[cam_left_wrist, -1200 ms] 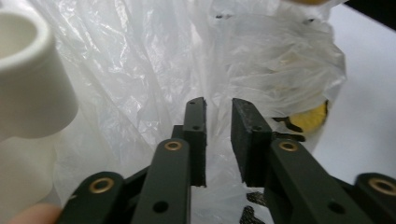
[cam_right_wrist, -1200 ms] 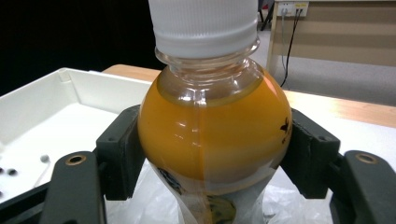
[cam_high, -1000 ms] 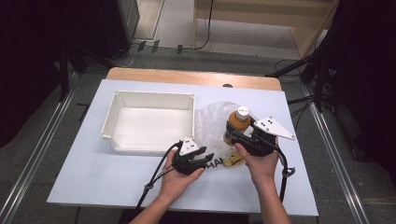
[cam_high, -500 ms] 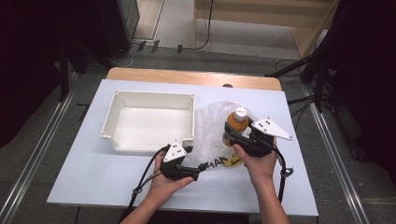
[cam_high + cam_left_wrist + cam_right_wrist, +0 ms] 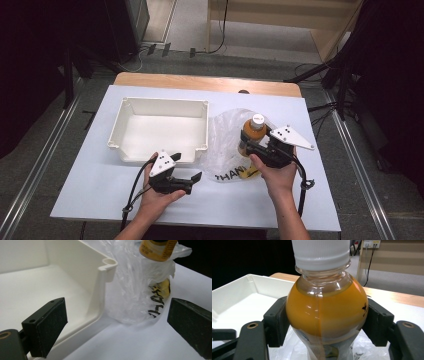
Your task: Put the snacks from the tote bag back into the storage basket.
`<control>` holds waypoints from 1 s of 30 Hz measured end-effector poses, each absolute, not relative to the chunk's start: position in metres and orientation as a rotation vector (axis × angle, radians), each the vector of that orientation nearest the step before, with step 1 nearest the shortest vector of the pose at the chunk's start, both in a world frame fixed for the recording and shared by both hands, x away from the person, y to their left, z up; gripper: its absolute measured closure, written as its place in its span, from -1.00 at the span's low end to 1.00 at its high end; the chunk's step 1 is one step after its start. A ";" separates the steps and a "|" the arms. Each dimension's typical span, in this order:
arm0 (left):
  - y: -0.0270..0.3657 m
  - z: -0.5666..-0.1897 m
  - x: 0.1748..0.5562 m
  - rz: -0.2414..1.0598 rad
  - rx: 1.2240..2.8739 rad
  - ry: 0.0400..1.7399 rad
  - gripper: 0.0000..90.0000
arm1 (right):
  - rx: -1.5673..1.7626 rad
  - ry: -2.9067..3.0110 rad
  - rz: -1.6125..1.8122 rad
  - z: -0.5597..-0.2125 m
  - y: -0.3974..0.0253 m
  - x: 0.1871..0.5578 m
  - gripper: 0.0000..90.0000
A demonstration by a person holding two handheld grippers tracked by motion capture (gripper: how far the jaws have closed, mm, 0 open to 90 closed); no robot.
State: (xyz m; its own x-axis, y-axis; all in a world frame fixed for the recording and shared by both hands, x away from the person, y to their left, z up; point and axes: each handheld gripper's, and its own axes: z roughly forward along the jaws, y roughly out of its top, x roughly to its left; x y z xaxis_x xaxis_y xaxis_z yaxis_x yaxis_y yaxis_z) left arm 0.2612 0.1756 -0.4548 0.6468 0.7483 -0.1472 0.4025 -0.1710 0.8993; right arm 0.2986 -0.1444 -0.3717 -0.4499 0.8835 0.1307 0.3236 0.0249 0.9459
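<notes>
On the white surface [image 5: 100, 180], a shallow white tray [image 5: 120, 127] is seen lying left of centre, with a crumpled clear plastic bag [image 5: 225, 150] just beside its right wall. A bottle [image 5: 252, 131] of orange liquid with a white cap [image 5: 257, 119] is held upright at the bag, pinched at its shoulder between the jaws of the right gripper [image 5: 248, 144]; in the right gripper view the two black pads are pressed against either side of the bottle [image 5: 327, 312], and plastic is seen around its lower part. The left gripper [image 5: 195, 178] is held low near the front edge of the surface, just before the tray's near right corner, its jaws spread wide with nothing between them. In the left gripper view the tray corner [image 5: 107, 265], the bag [image 5: 132, 290] with black lettering and the bottle's label [image 5: 157, 250] are seen beyond the jaws.
</notes>
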 end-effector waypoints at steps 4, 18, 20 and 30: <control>0.191 -0.454 0.260 0.435 1.778 0.941 -0.97 | 1.219 1.798 1.441 -0.370 -0.143 0.298 -0.30; 0.217 -0.445 0.254 0.474 1.752 0.960 -0.97 | 1.208 1.793 1.467 -0.359 -0.142 0.298 -0.30; 0.221 -0.443 0.254 0.483 1.746 0.958 -0.97 | 1.208 1.796 1.469 -0.359 -0.141 0.298 -0.30; 0.241 -0.438 0.248 0.508 1.712 0.978 -0.97 | 1.199 1.809 1.475 -0.358 -0.135 0.300 -0.30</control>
State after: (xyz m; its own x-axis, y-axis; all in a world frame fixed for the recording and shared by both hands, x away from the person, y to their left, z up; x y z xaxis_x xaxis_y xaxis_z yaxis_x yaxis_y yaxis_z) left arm 0.2483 0.2412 -0.4379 0.5759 0.8079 -0.1252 0.3619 -0.1146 0.9251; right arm 0.3000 -0.1349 -0.3582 -0.4785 0.8670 0.1393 0.3107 0.0188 0.9503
